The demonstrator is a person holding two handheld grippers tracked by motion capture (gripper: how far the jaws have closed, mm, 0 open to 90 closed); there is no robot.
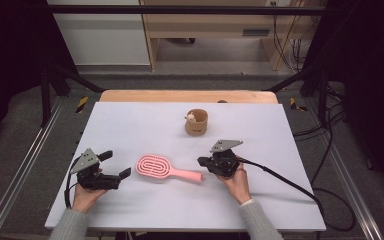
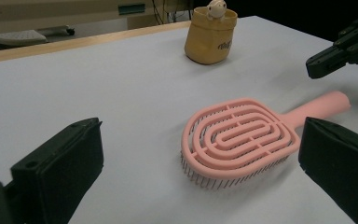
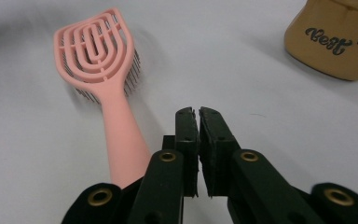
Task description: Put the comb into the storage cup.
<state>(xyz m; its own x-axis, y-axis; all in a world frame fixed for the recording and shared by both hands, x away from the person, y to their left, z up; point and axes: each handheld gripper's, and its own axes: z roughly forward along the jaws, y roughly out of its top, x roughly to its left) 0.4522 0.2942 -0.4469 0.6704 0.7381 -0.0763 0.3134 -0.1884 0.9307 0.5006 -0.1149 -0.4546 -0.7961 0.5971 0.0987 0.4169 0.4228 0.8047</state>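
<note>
A pink vented hairbrush lies flat on the white table, bristles down, handle pointing right. My left gripper rests left of the brush head, its two jaws wide open with nothing between them; in the left gripper view the brush head sits ahead between the jaws. My right gripper is shut and empty, its tips just beyond the handle end; in the right gripper view its closed jaws lie right of the handle. A tan fabric pouch with a small white figure stands behind.
The white table top has a wooden strip along its far edge. The pouch stands upright beyond the brush. A black cable trails from the right gripper off the table's right side.
</note>
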